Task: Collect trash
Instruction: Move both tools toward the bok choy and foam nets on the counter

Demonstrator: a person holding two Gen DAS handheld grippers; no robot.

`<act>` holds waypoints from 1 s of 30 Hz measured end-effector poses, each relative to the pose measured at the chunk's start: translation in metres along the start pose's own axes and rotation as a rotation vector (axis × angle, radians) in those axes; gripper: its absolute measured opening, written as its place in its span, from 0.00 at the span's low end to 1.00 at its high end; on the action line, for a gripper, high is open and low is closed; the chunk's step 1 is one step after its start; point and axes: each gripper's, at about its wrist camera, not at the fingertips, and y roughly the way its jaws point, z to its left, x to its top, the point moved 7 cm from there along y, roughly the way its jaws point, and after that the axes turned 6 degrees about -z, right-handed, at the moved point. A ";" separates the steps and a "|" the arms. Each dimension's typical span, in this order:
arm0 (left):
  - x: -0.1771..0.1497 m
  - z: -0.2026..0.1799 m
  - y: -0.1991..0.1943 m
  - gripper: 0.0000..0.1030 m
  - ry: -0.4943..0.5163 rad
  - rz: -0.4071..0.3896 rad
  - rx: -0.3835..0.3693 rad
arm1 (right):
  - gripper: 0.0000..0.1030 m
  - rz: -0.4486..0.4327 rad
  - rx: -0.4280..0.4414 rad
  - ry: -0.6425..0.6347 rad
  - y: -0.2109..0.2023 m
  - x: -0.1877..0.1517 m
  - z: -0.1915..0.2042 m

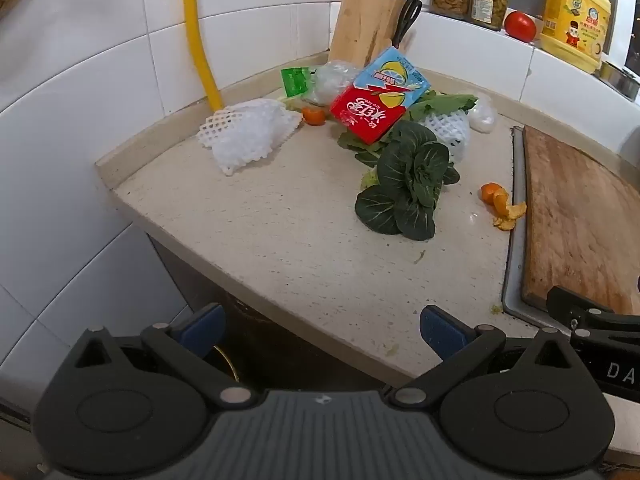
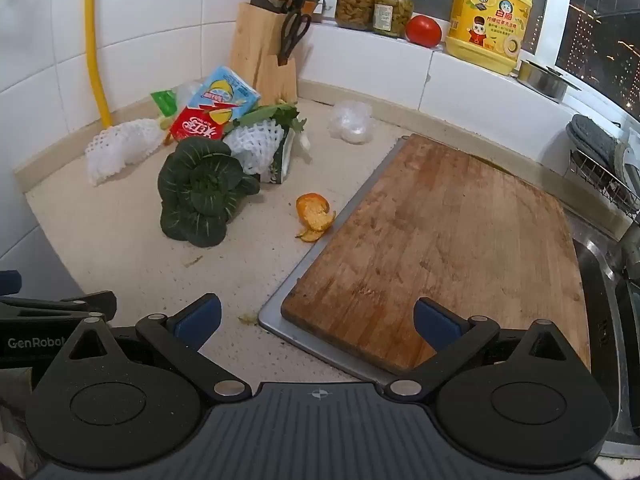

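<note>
Trash lies in the counter's back corner: a red and blue drink carton [image 1: 378, 94] [image 2: 214, 110], a white foam net [image 1: 248, 134] [image 2: 120, 146], a second foam net [image 1: 450, 130] [image 2: 256, 146], a green wrapper [image 1: 295, 80], a crumpled clear plastic bag [image 2: 351, 121] and orange peel [image 1: 502, 204] [image 2: 314, 212]. A dark green leafy vegetable [image 1: 408, 184] [image 2: 202, 192] lies in front of the pile. My left gripper [image 1: 322, 336] is open and empty at the counter's front edge. My right gripper [image 2: 316, 320] is open and empty over the cutting board's near corner.
A wooden cutting board [image 2: 448, 240] lies on a metal tray [image 2: 276, 318] at the right. A knife block [image 2: 262, 52], jars [image 2: 374, 6], a tomato [image 2: 423, 30] and a yellow detergent bottle [image 2: 490, 16] stand at the back. A sink [image 2: 608, 320] is at far right.
</note>
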 end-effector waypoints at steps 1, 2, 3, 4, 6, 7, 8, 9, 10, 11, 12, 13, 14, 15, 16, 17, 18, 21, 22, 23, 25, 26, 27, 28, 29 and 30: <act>0.000 0.000 0.000 0.98 0.001 -0.001 -0.002 | 1.00 0.001 0.001 0.001 0.000 0.000 0.001; 0.000 -0.001 0.000 0.98 0.003 -0.002 -0.005 | 1.00 0.000 0.001 0.002 0.000 0.001 0.001; 0.001 -0.001 0.000 0.98 0.004 -0.004 -0.009 | 1.00 0.000 0.002 0.002 0.000 0.001 0.002; 0.001 -0.002 -0.001 0.97 0.005 -0.006 -0.013 | 1.00 0.000 0.002 0.001 0.000 0.002 0.002; 0.002 -0.002 -0.001 0.97 0.004 -0.011 -0.021 | 1.00 -0.002 0.001 0.000 0.000 0.003 0.003; 0.003 -0.002 -0.001 0.97 0.003 -0.014 -0.023 | 1.00 -0.004 0.002 -0.001 -0.001 0.003 0.003; 0.004 -0.002 -0.002 0.97 0.002 -0.017 -0.025 | 1.00 -0.005 0.002 -0.001 -0.001 0.004 0.003; 0.004 0.006 -0.001 0.97 -0.014 -0.021 -0.019 | 1.00 -0.007 0.002 -0.002 -0.001 0.005 0.004; 0.005 0.007 -0.001 0.97 -0.018 -0.024 -0.021 | 1.00 -0.009 0.000 -0.003 0.000 0.006 0.006; 0.006 0.008 -0.001 0.97 -0.020 -0.025 -0.022 | 1.00 -0.010 -0.001 -0.003 0.000 0.007 0.007; 0.006 0.009 -0.001 0.97 -0.022 -0.026 -0.025 | 1.00 -0.012 -0.001 -0.003 -0.001 0.008 0.006; 0.007 0.010 -0.001 0.97 -0.024 -0.027 -0.027 | 1.00 -0.014 -0.001 -0.003 -0.001 0.008 0.006; 0.003 0.008 -0.001 0.97 -0.028 -0.031 -0.025 | 1.00 -0.016 0.000 -0.004 -0.001 0.008 0.006; 0.002 0.009 -0.001 0.97 -0.031 -0.032 -0.028 | 1.00 -0.018 0.001 -0.007 -0.002 0.008 0.006; 0.002 0.009 -0.001 0.97 -0.033 -0.032 -0.029 | 1.00 -0.020 0.004 -0.015 -0.002 0.008 0.007; 0.001 0.010 -0.002 0.97 -0.035 -0.032 -0.030 | 1.00 -0.022 0.005 -0.018 -0.003 0.008 0.008; 0.001 0.010 -0.002 0.97 -0.037 -0.032 -0.030 | 1.00 -0.023 0.006 -0.020 -0.004 0.009 0.009; 0.002 0.011 -0.003 0.97 -0.045 -0.034 -0.036 | 1.00 -0.027 0.008 -0.024 -0.004 0.010 0.010; 0.002 0.012 -0.004 0.97 -0.049 -0.035 -0.040 | 1.00 -0.029 0.009 -0.025 -0.005 0.010 0.011; 0.003 0.013 -0.003 0.97 -0.051 -0.036 -0.043 | 1.00 -0.032 0.010 -0.025 -0.006 0.011 0.011; 0.003 0.014 -0.004 0.97 -0.052 -0.039 -0.044 | 1.00 -0.037 0.010 -0.027 -0.007 0.012 0.013; 0.002 0.015 -0.004 0.97 -0.054 -0.040 -0.043 | 1.00 -0.039 0.011 -0.028 -0.008 0.012 0.014; 0.002 0.016 -0.005 0.97 -0.054 -0.040 -0.043 | 1.00 -0.041 0.012 -0.029 -0.008 0.012 0.014; 0.002 0.016 -0.005 0.97 -0.055 -0.040 -0.044 | 1.00 -0.042 0.012 -0.031 -0.008 0.013 0.016; 0.002 0.016 -0.004 0.97 -0.056 -0.039 -0.044 | 1.00 -0.042 0.012 -0.032 -0.009 0.013 0.016; 0.002 0.017 -0.005 0.97 -0.057 -0.040 -0.043 | 1.00 -0.042 0.013 -0.032 -0.009 0.013 0.017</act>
